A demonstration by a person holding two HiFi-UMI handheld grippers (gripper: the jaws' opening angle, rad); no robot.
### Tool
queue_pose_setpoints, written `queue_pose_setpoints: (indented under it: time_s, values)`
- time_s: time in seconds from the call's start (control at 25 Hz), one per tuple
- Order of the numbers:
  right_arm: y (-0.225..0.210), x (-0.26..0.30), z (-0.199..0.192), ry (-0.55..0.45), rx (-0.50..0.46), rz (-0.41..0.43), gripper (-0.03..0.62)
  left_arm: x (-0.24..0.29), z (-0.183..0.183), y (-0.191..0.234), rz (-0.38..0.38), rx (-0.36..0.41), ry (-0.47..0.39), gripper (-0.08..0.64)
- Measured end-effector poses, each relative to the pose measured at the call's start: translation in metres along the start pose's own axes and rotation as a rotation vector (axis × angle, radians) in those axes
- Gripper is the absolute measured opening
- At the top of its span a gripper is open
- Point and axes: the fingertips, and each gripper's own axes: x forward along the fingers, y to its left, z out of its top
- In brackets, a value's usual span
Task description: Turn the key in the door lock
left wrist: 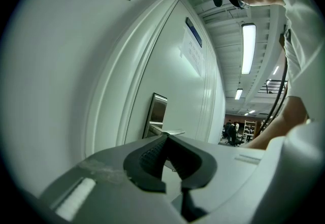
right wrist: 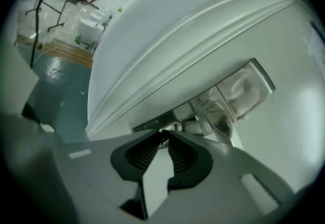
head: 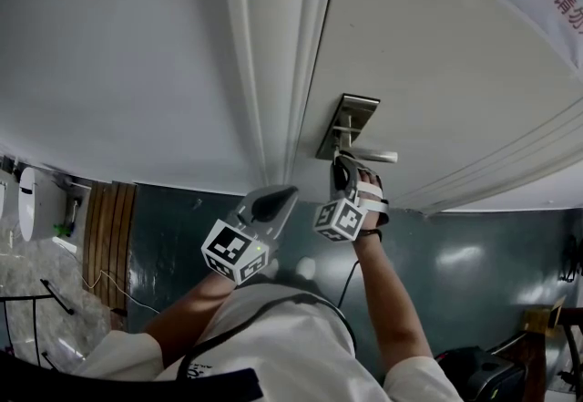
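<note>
Head view gives us both tools raised at the white door (head: 437,45). The right tool (head: 346,163) is pressed up to the metal lock plate (head: 348,118), which sits by the door's edge next to the door frame (head: 273,72). Its tips are right beside the lever handle (head: 375,155).

Right gripper view shows us its jaws clenched on the key (right wrist: 161,139), a small dark piece pinched between the pad tips. The key is seated in the lock cylinder (right wrist: 173,127) at the plate's end, close to the handle's base.

We see the left tool (head: 284,197) apart from the lock, in front of the door frame and touching nothing. In the left gripper view its pad tips meet with nothing between them.
</note>
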Motion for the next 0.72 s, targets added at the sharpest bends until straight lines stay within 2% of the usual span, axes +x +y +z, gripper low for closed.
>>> queue_pose_setpoints:
  time_s: [0.48,0.72]
  values:
    - [0.005,0.0,-0.002,-0.012,-0.229,0.013,0.067,0.003,-0.001,-0.007,0.009,0.001,0.0,0.005]
    - [0.004,0.0,-0.003,-0.027,-0.254,0.024,0.071,0.006,0.0,-0.011,0.013,0.004,-0.004,0.005]
